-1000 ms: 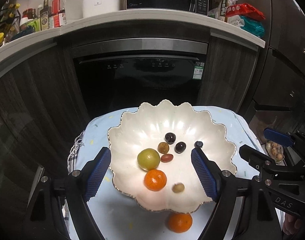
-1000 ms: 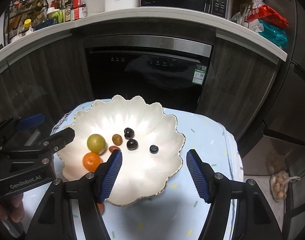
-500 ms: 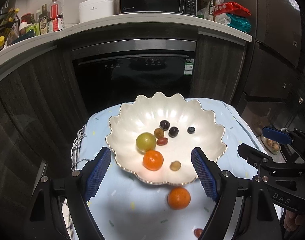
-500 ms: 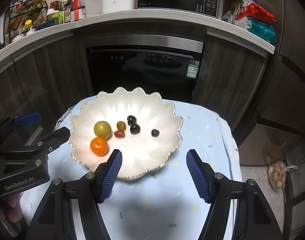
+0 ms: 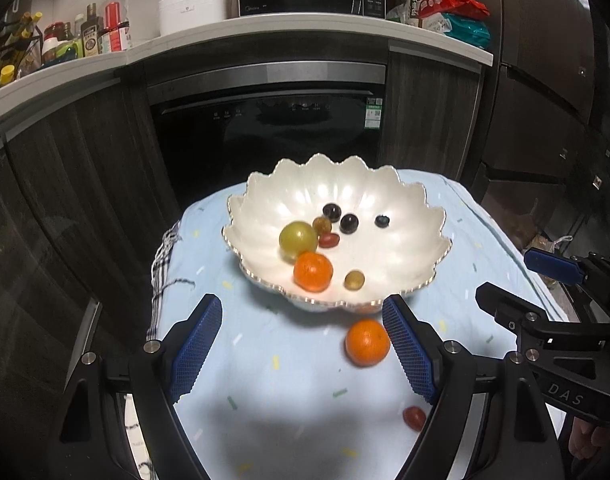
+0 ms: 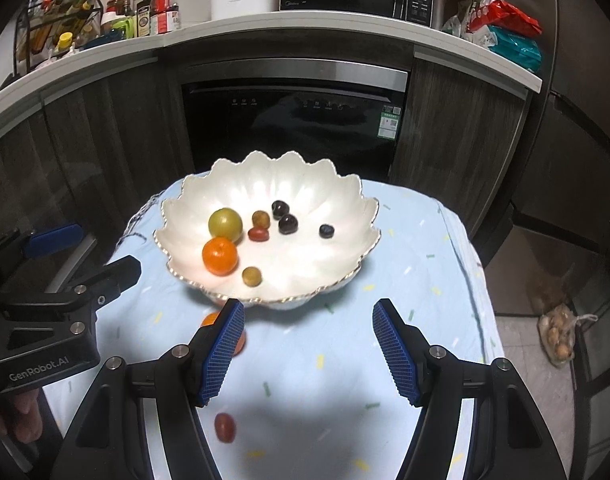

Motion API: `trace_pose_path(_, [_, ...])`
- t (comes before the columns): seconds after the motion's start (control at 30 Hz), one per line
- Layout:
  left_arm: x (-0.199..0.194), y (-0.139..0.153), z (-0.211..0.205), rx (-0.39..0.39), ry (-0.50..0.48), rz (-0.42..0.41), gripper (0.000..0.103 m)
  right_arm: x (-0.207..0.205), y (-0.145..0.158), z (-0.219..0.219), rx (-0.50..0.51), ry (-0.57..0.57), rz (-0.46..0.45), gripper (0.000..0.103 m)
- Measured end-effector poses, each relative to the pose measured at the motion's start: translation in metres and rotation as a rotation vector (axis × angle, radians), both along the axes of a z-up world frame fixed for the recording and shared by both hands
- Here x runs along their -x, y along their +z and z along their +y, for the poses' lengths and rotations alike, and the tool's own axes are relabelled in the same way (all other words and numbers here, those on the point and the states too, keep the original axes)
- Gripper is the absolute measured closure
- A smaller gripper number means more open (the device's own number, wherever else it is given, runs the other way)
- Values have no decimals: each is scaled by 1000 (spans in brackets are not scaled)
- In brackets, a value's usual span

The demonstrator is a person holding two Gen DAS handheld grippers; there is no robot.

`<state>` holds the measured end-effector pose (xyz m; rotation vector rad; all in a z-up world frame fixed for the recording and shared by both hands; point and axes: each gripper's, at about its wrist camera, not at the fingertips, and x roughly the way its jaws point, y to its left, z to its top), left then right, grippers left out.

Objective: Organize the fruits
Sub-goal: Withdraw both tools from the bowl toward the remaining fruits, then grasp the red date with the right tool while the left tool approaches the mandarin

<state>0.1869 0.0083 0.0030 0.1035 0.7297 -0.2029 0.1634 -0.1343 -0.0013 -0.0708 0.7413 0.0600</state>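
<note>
Spread right tongs [image 6: 307, 348] before fruit bowl [image 6: 345, 204]

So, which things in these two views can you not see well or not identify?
- Orange on the cloth: right wrist view, mostly hidden behind the right gripper's left finger; whole in the left view.
- Red fruit: left view, partly covered by the left gripper's right finger.
- Bottle labels on the counter: too small to read.
- Bag on the floor: contents blurred.
</note>
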Motion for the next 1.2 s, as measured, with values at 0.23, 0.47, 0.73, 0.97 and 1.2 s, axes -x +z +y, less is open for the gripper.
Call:
trace_pose_path(0.23, [13,-17,3,-14,-10,18,21,20,-16,10,12,15,8,35])
trace_pose_path(0.47, [24,-38,8,-21,-5,50,21,33,-37,20,26,44,14,35])
trace_pose_path(0.73, [35,-58,14,-26,3,99,20,41,-59,26,28,81,55,35])
trace_pose_path(0.97, [36,-72,19,-24,9,129,20,52,-77,38,48,120,85,41])
trace_pose_path(1.2, [34,-76,20,-21,12,135,20,51,-91,45,46,147,113,56])
